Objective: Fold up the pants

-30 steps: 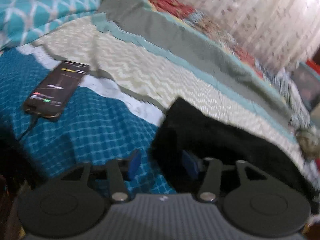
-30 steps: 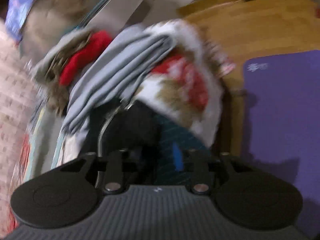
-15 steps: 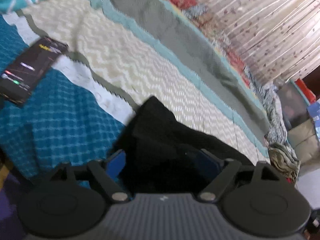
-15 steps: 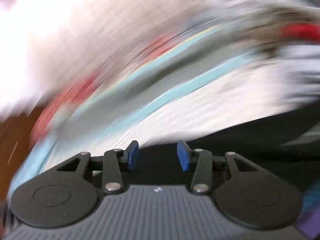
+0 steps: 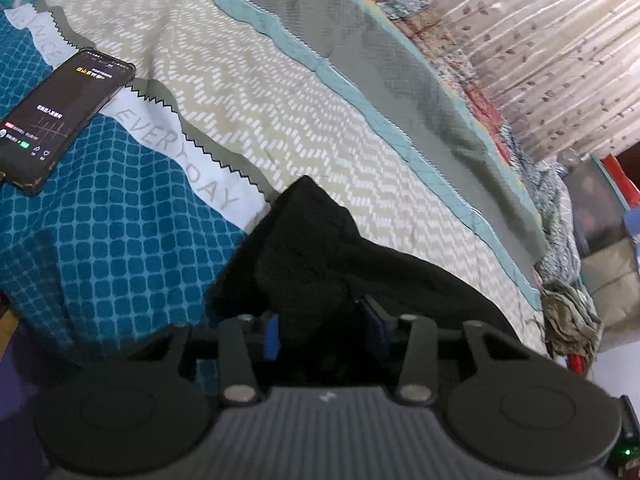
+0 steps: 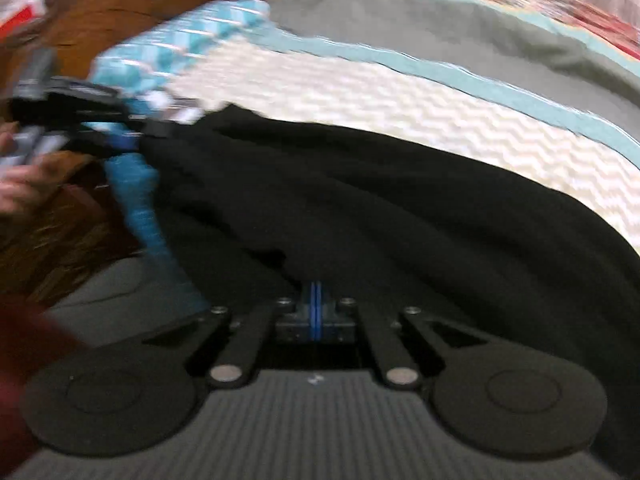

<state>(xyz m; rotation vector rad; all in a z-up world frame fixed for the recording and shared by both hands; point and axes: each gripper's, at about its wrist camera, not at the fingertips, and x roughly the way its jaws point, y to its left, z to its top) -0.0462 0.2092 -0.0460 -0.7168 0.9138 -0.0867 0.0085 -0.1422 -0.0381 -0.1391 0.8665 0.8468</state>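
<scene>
black pants lie bunched on the bed, on the patterned bedspread, stretching along its near edge over the cream zigzag band, one end reaching the teal grid band. left gripper points down at that end of the pants; a raised fold of black cloth sits between its blue pads, jaws are closing and the pads look pressed on the cloth from both sides. in the right wrist view the same left gripper shows at far left, blurred, gripping the corner of the pants, with part of a person's hand behind it. right gripper has its blue pads together with no gap; black cloth lies right at and past the tips, but cannot tell if any cloth is pinched between them, view is blurred. a phone with a lit screen lies flat on the bedspread, across the white strip and teal grid, well apart from the pants to the left. grey band and red patterned quilt run along the far side of the bed, a pale curtain behind. crumpled clothes sit past the bed end at right.
</scene>
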